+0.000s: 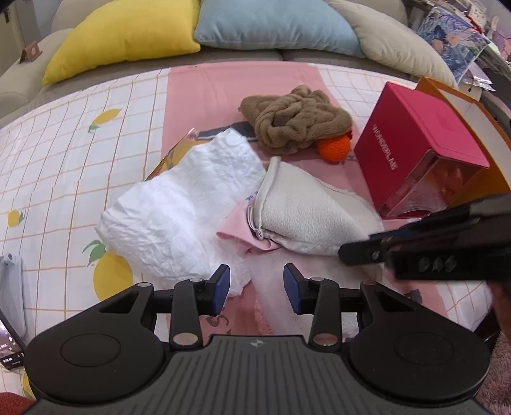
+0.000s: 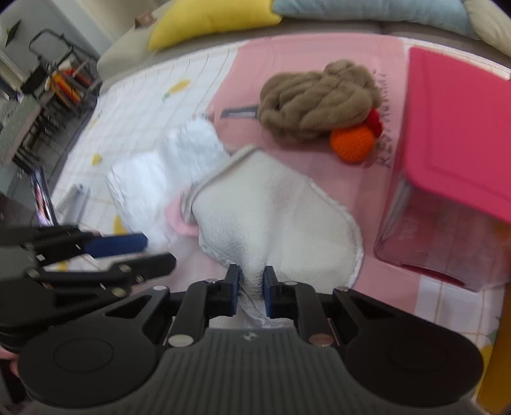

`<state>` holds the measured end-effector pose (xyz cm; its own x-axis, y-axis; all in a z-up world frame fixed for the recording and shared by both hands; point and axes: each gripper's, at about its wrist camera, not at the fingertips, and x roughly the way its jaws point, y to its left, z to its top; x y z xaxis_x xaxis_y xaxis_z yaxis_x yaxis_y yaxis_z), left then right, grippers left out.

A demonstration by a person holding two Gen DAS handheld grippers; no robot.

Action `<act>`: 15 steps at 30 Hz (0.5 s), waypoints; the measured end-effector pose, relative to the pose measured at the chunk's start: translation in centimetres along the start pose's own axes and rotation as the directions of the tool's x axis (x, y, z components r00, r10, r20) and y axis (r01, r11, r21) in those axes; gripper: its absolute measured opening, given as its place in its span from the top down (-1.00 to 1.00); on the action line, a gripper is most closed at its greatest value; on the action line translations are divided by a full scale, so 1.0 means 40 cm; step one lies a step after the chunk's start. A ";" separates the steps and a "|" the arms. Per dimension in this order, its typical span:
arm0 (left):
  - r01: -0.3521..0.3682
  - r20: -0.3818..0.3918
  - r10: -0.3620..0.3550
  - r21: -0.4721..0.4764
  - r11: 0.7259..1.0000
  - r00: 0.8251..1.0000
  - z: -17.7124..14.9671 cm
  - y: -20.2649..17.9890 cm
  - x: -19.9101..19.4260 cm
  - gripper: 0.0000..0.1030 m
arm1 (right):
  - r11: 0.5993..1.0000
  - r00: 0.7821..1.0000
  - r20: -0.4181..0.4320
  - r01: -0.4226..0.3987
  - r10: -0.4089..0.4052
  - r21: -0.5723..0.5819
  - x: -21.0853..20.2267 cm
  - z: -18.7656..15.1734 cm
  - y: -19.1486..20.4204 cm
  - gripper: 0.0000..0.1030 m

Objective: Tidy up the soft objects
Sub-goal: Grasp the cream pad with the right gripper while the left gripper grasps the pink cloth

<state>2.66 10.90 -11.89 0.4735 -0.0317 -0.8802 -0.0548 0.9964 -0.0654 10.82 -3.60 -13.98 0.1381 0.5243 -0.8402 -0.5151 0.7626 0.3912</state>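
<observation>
A cream fleece pouch [image 2: 274, 220] with a zipper lies on the pink part of the bed sheet; it also shows in the left wrist view [image 1: 306, 207]. My right gripper [image 2: 251, 287] is shut on its near edge. My left gripper [image 1: 257, 284] is open and empty, just in front of a crumpled white cloth [image 1: 179, 207] and a pink cloth [image 1: 246, 236]. The white cloth also shows in the right wrist view [image 2: 159, 182]. A brown knitted piece [image 1: 293, 118] lies farther back, partly over an orange crochet ball [image 1: 335, 145].
A pink box [image 1: 418, 143] with a clear front stands at the right, an orange box [image 1: 463, 99] behind it. Yellow [image 1: 124, 35], blue [image 1: 274, 22] and beige [image 1: 402, 41] pillows line the back. A phone [image 1: 8, 338] lies at the left edge.
</observation>
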 end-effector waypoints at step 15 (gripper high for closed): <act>-0.087 0.091 0.059 0.354 0.931 0.994 0.044 -0.058 0.055 -0.43 | 0.971 0.995 0.004 0.094 -0.097 0.221 -0.166 -0.071 -0.078 0.74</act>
<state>5.37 8.66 -12.86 0.5474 0.0341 -0.8362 0.2191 0.9585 0.1825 9.11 -10.53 -10.70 0.1903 0.4493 -0.8729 -0.2999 0.8732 0.3841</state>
